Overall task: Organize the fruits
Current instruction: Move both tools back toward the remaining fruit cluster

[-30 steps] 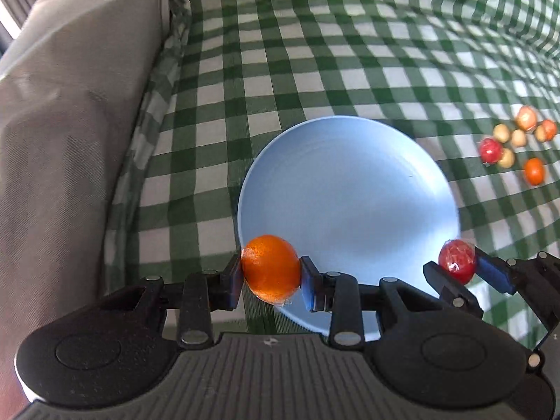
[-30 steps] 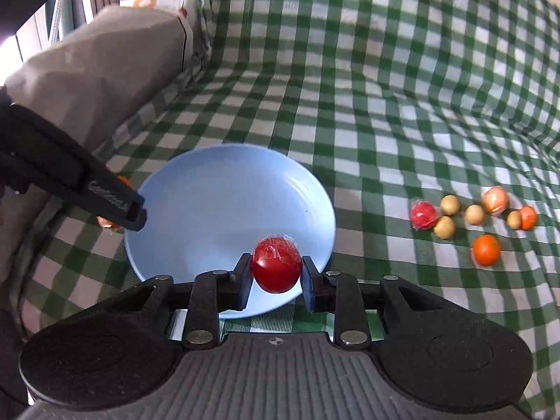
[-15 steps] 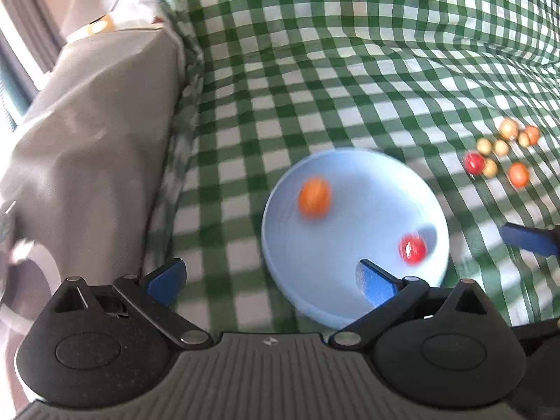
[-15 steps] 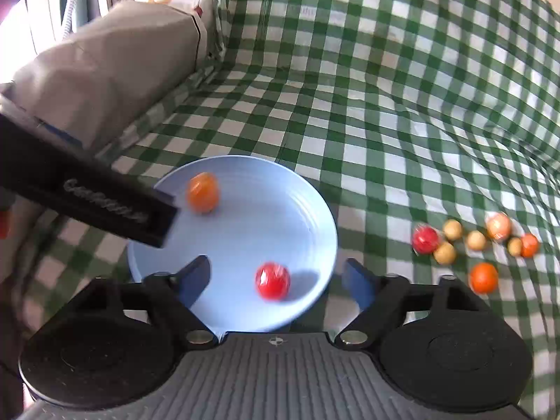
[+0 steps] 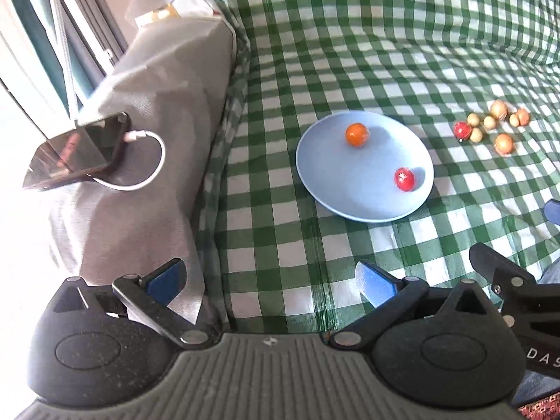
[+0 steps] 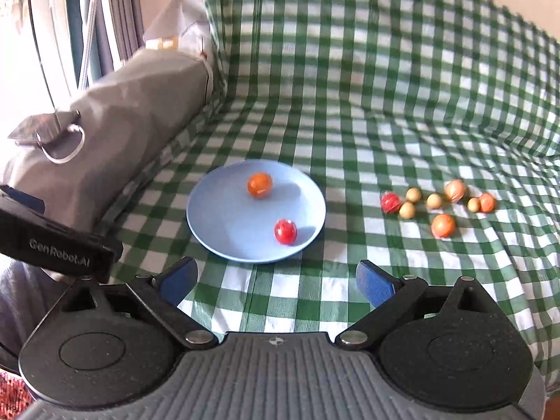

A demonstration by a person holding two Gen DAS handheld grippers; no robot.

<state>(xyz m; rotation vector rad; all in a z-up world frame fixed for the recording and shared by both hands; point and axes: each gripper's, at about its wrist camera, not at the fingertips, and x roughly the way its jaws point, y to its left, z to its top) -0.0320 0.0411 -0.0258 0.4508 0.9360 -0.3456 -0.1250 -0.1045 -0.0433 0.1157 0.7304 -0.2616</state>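
Fruits: orange fruit (image 6: 259,184) and red fruit (image 6: 285,231) rest on blue plate (image 6: 217,224); loose cluster (image 6: 437,203) lies on checked cloth to its right. Left hand-held gripper (image 5: 269,281) spread wide, empty; right hand-held gripper (image 6: 276,281) empty, jaws opening. Next: approach cluster from above, straddle one fruit, close gently to prevent rolling.

Glossy plate (image 6: 210,225); checked cloth (image 6: 350,105), slight sheen.
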